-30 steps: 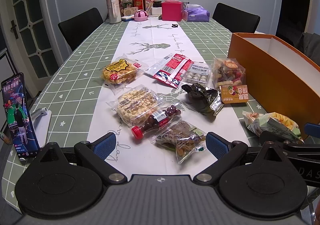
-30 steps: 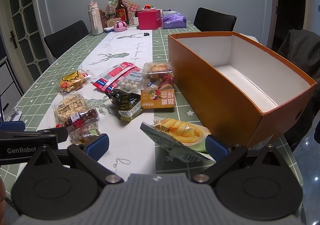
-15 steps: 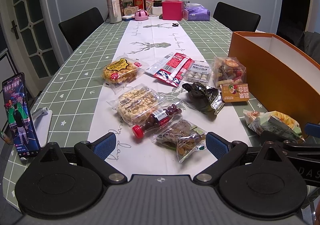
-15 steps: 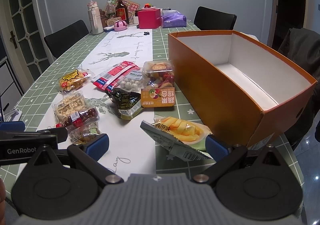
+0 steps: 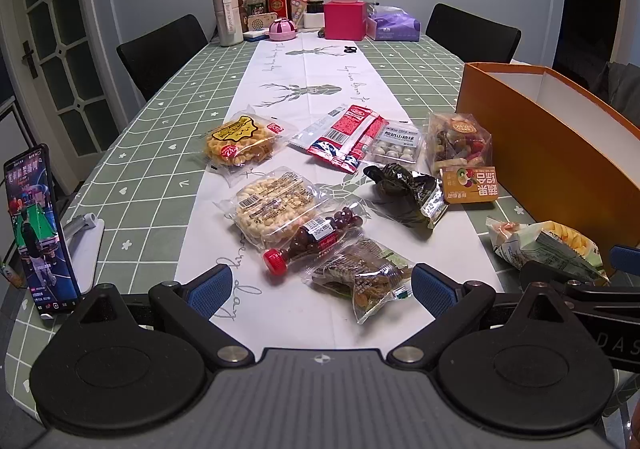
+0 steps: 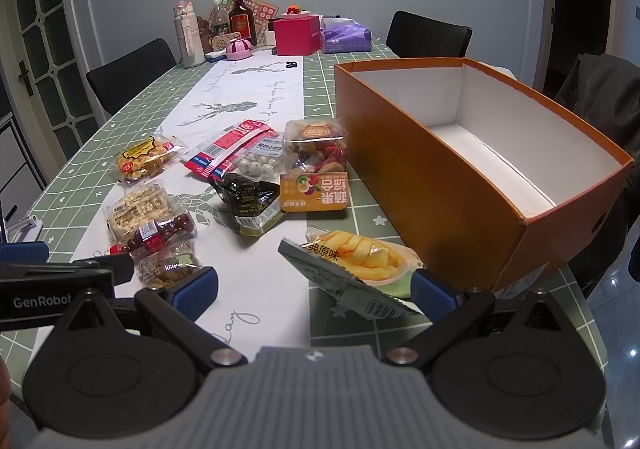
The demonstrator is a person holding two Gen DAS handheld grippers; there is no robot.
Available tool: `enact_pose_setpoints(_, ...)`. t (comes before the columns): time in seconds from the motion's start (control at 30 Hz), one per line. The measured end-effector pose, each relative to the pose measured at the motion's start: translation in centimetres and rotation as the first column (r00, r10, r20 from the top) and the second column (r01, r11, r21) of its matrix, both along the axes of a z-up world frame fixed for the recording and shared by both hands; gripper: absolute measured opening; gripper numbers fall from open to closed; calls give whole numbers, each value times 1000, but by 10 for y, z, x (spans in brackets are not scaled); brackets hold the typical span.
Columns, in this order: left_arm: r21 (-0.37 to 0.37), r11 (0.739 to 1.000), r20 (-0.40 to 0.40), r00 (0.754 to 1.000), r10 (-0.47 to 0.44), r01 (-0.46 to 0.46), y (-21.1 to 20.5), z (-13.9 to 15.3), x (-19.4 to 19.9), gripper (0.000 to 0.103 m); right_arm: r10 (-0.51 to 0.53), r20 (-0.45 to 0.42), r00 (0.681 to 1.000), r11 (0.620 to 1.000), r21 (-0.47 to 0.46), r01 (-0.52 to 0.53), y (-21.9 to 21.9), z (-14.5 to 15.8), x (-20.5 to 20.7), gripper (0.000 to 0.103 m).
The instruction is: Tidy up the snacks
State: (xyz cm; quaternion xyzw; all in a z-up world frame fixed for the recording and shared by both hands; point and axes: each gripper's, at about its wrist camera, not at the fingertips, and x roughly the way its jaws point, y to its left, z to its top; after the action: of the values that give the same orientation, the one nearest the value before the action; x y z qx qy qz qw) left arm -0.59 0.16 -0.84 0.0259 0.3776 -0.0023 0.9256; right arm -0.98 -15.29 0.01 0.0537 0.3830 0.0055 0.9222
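Several snack packs lie on the white table runner (image 5: 320,89). My left gripper (image 5: 322,285) is open and empty, just short of a brown nut pack (image 5: 360,275) and a red-capped bottle pack (image 5: 312,239). My right gripper (image 6: 314,285) is open, its fingers either side of a yellow chips pack (image 6: 356,263) that lies on the table. The open orange box (image 6: 460,177) stands at the right with nothing showing inside. It also shows in the left wrist view (image 5: 560,153).
A phone (image 5: 38,229) on a stand is at the near left. Bottles (image 5: 228,15), a pink box (image 5: 346,19) and a tissue pack (image 5: 394,25) stand at the far end. Black chairs (image 5: 160,49) line both sides. A dried fruit pack (image 6: 316,161) lies beside the box.
Both grippers have crept slightly forward and up. Nothing on the table has moved.
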Motion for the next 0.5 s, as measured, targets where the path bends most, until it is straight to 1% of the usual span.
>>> enact_pose_setpoints(0.4, -1, 1000, -5, 1000, -2, 2, 0, 0, 0, 103, 1, -7, 1000, 1000, 0, -1, 0, -1, 0, 100)
enact_pose_setpoints(0.5, -10, 1000, -9, 1000, -11, 11, 3, -3, -2, 103, 11, -12, 1000, 1000, 15, -11, -2, -2, 0, 100)
